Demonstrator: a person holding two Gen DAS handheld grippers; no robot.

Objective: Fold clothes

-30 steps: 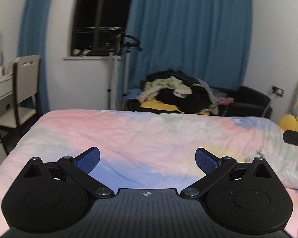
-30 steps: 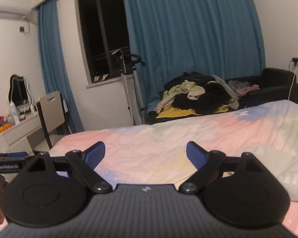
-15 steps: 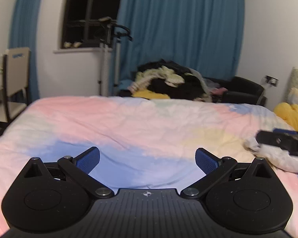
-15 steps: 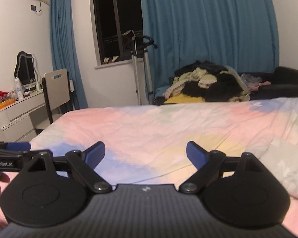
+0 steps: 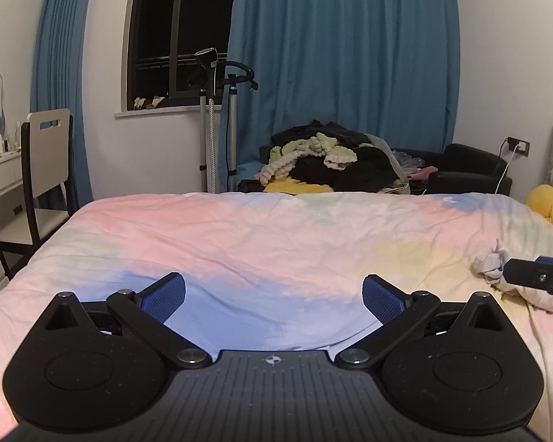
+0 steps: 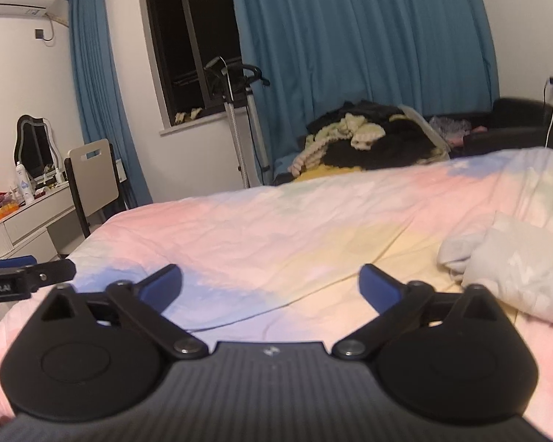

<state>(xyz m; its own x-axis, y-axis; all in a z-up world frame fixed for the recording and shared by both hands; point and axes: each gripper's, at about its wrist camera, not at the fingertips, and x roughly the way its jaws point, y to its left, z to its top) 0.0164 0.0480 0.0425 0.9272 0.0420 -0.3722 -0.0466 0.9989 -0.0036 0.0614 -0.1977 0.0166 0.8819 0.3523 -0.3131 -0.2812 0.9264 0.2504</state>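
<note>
Claws [image 5: 273, 300] [image 6: 271, 287] both spread wide over bedspread [image 5: 276, 243], nothing between; pale garment [image 6: 516, 269] cut off at frame edge

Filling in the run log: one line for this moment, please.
left gripper: open, empty | right gripper: jaws just opened wider, empty | crumpled white garment: on bed, untouched | folding: not started

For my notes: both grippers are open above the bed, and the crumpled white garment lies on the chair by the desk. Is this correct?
Not quite. The white garment lies on the bed, as the right wrist view shows, not on the chair. The left gripper and right gripper are indeed open.
</note>
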